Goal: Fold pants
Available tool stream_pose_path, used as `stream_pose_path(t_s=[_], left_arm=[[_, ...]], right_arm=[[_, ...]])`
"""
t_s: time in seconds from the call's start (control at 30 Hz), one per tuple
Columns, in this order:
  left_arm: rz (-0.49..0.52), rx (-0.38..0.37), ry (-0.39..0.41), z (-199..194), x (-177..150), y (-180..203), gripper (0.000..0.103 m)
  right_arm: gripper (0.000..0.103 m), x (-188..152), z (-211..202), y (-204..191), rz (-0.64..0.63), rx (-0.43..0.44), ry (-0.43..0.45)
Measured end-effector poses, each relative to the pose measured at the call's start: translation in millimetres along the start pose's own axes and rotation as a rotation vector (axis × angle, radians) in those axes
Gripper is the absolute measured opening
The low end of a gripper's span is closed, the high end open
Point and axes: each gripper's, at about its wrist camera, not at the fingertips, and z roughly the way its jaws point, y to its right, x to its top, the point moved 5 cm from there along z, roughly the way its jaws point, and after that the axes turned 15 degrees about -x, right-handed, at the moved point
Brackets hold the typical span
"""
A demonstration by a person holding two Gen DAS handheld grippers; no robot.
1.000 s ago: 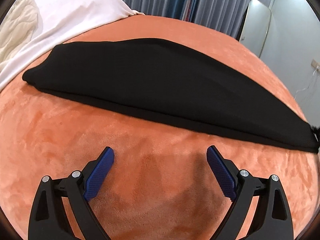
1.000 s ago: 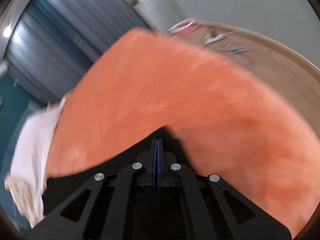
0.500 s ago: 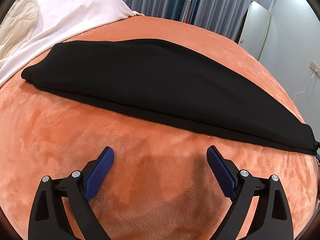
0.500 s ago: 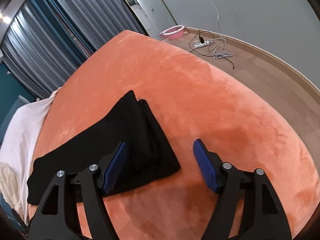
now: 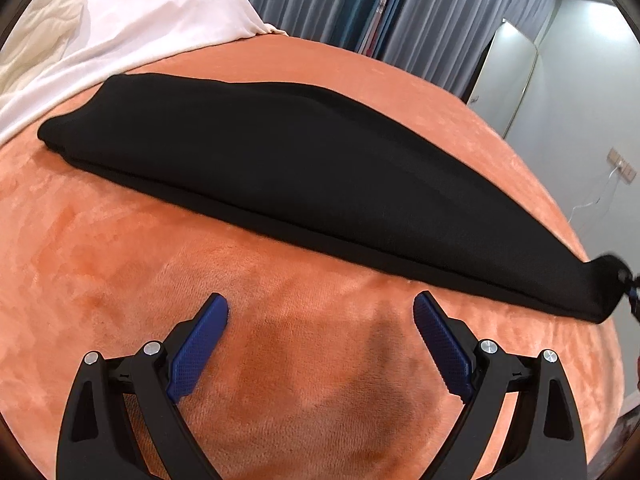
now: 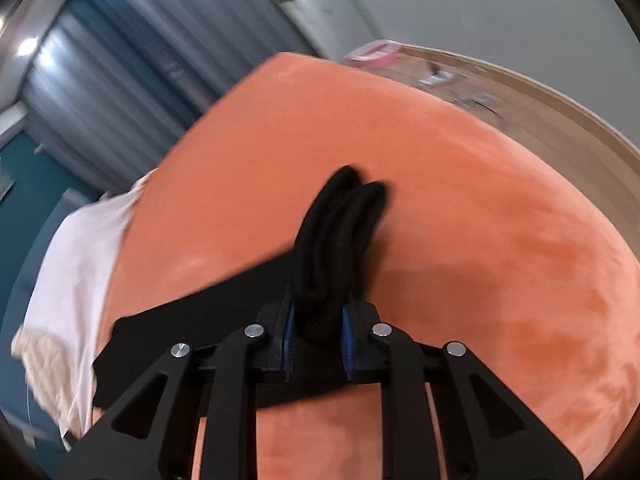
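Note:
Black pants (image 5: 280, 160) lie folded lengthwise in a long band across the orange blanket (image 5: 120, 280). My left gripper (image 5: 320, 304) hovers open over bare blanket just in front of the band's middle, with nothing between its blue pads. At the band's right end, my right gripper (image 6: 318, 312) is closing its jaws on a bunched end of the pants (image 6: 340, 232). The blue pads squeeze the cloth from both sides, and the bunch stands up beyond the fingertips. That gripper shows only as a dark blur (image 5: 624, 280) at the right edge of the left wrist view.
A white sheet and a cream quilt (image 5: 140, 12) lie at the far left end of the bed. Grey curtains (image 5: 400, 8) hang behind it. Beyond the bed's right side is wooden floor with cables (image 6: 460, 92) and a pink object (image 6: 372, 50).
My right gripper went from shut to open beside the pants' end, then closed on it, so the cloth now stands bunched between the pads. The left gripper stayed open and nearly still.

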Motion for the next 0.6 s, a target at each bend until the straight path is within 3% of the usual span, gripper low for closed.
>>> stream_pose_path(t_s=[0.1, 0.2, 0.3, 0.4, 0.53, 0.6], left_arm=[[-0.035, -0.052, 0.026, -6, -1, -5, 0.092], [-0.078, -0.117, 0.057, -12, -1, -12, 0.092], [-0.11, -0.168, 0.084, -19, -2, -16, 0.092], [-0.106, -0.172, 0.083, -20, -3, -14, 0.092], [-0.106, -0.178, 0.083, -23, -4, -14, 0.092], [-0.11, -0.187, 0.087, -24, -4, -14, 0.092]], right_arm=[[0.017, -10, -16, -90, -0.138, 0.087, 0.002], [0.017, -41, -14, -187, -0.281, 0.16, -0.028], [0.017, -90, 5, -276, -0.415, 0.193, -0.075], [0.017, -153, 39, -350, -0.547, 0.182, -0.136], [0.019, -217, 87, -387, -0.657, 0.059, -0.201], [0.024, -232, 88, -392, -0.699, 0.029, -0.143]])
